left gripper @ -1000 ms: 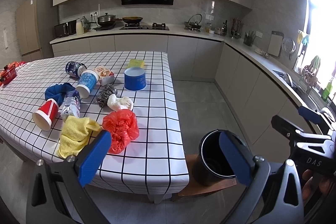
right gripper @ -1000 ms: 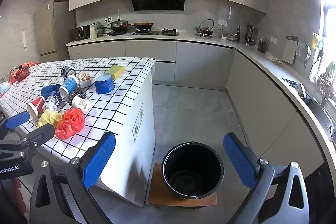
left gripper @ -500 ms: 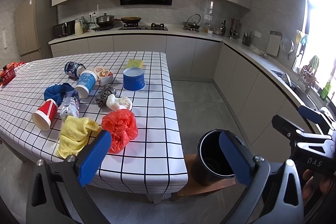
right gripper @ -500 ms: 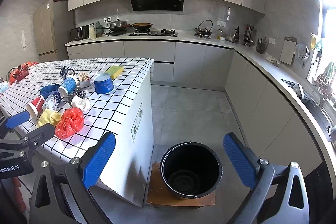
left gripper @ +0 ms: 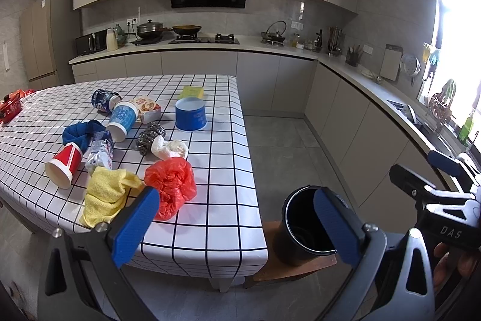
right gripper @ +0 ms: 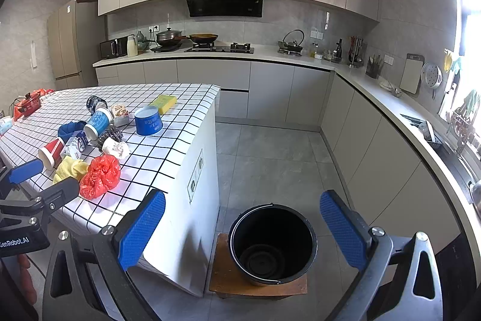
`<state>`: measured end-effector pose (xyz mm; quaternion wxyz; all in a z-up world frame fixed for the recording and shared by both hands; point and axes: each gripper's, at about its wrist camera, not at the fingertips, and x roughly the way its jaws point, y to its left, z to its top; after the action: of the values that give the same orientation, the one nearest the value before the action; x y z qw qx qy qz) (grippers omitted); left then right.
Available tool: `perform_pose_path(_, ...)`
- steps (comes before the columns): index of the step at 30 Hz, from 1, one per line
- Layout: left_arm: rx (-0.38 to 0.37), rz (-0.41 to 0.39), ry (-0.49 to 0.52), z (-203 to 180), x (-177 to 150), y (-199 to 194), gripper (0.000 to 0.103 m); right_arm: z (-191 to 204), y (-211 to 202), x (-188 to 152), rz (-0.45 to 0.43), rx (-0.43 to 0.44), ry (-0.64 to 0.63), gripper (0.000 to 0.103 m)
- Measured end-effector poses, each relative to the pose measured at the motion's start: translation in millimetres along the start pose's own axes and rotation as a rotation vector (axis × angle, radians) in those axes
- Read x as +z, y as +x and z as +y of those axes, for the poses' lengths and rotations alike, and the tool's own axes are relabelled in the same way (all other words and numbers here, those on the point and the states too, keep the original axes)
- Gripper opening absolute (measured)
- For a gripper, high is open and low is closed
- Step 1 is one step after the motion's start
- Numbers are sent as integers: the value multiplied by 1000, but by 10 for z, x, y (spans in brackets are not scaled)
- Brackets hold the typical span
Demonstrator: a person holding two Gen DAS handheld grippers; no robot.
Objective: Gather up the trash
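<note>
left tool [left gripper: 236, 223] wide, nothing between its blue pads, held off the near edge of the checked bench [left gripper: 216, 164]. right tool [right gripper: 242, 226] wide too, empty, above the black bucket [right gripper: 272, 244], which sits on a low wooden stand [right gripper: 225, 282] on the floor beside the bench end. trash lies in a loose cluster on the bench: red plastic bag [left gripper: 171, 185] nearest the edge, yellow cloth [left gripper: 105, 194] just beside it, white crumpled wad [left gripper: 170, 149], red paper cup [left gripper: 63, 166] on its side, blue tub [left gripper: 191, 118] upside down further back.
</note>
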<state>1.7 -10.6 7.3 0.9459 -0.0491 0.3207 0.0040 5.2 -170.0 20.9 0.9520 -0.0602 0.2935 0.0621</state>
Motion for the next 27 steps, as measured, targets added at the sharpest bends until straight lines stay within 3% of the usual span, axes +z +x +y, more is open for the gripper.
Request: perform_pose_path(27,-3,4,0,-5,-5,1,103,-44,-1,37,5,-1,8,103)
